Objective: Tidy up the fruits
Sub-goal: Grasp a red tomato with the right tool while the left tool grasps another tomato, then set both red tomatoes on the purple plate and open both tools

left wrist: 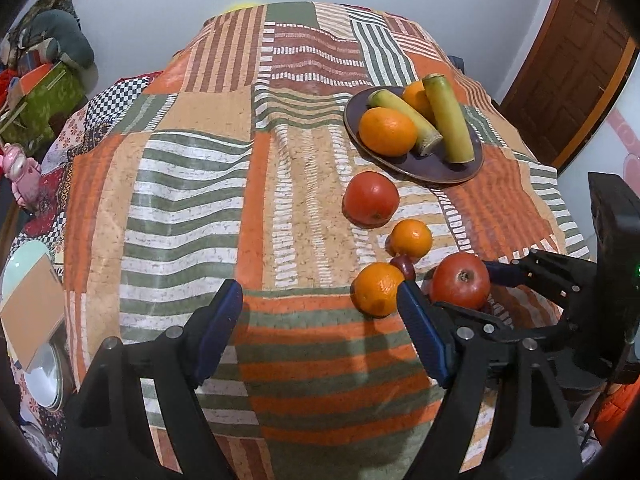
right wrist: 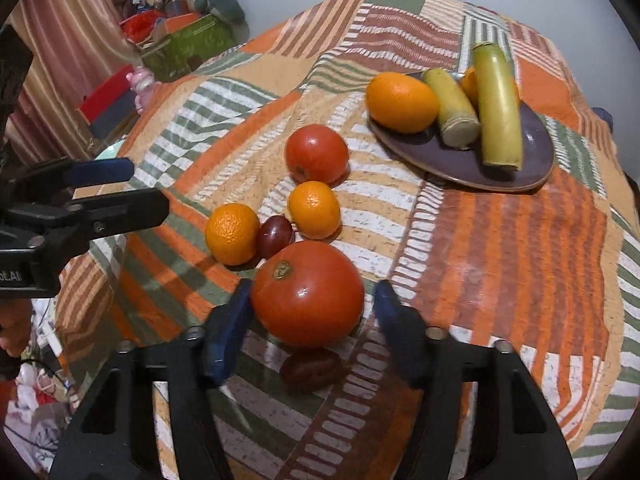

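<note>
A dark plate (left wrist: 460, 170) (right wrist: 536, 148) at the far right of the table holds two oranges (left wrist: 387, 131) and two yellow-green banana pieces (left wrist: 448, 120). Loose on the cloth lie a far tomato (left wrist: 371, 199) (right wrist: 316, 154), two small oranges (left wrist: 411, 239) (left wrist: 376, 289), a dark red plum (right wrist: 274, 237) and a second plum (right wrist: 314, 368). My right gripper (right wrist: 312, 320) (left wrist: 486, 280) is open with its jaws on either side of a near tomato (right wrist: 307, 294) (left wrist: 461, 280), a gap on the right side. My left gripper (left wrist: 320, 328) (right wrist: 132, 188) is open and empty over the cloth.
The table wears a patchwork striped cloth (left wrist: 200, 200). A green box (left wrist: 44, 100) and clutter stand at the left, a pink toy (left wrist: 20, 176) beside them. A wooden door (left wrist: 572, 60) is at the right. Bowls and cardboard (left wrist: 32, 320) sit low at the left.
</note>
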The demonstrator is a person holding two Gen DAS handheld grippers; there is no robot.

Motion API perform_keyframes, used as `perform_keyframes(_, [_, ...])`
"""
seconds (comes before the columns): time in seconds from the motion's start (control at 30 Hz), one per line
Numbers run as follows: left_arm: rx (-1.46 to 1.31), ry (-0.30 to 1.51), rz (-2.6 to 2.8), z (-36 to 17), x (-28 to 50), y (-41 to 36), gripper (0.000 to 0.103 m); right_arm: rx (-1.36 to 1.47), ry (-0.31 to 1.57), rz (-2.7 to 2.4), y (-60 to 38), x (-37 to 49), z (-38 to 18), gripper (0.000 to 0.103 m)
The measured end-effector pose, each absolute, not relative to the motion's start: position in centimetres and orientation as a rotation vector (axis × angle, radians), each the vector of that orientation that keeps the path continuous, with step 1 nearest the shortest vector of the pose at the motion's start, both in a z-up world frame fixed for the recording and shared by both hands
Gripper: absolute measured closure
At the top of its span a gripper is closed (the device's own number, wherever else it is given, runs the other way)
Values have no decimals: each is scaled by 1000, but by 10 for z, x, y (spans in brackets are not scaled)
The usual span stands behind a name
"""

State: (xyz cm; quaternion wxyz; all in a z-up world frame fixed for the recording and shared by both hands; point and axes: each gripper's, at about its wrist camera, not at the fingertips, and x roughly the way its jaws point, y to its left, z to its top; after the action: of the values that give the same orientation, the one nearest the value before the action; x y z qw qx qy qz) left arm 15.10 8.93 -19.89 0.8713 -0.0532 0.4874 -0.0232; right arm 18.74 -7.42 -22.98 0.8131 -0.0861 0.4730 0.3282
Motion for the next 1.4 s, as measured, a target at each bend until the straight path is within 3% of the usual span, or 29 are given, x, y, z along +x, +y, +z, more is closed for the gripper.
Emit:
perform_keyframes(0.4, [-94,1005,-76,-198,201,67,24,-122,906,623,-113,203,-196,53])
perform_keyframes(0.53, [-99,1005,-61,-204,222,59,32,-108,873,569,-133,215,-187,53])
perform_keyframes(0.73, [-107,1057,-71,-227,247,50,34,-74,860,515,-159,229,-185,53])
perform_keyframes(0.8, [-116,1075,-72,-234,254,51,38,-66,864,509,-162,232,-186,53])
perform_keyframes(0.93, [-176,1103,-110,-243,261,54,55,-54,877,504,-167,237,-192,53])
perform_keyframes(1.4, [-187,1053,-163,-218,269,36,56,-14,853,491,-180,264,-189,53])
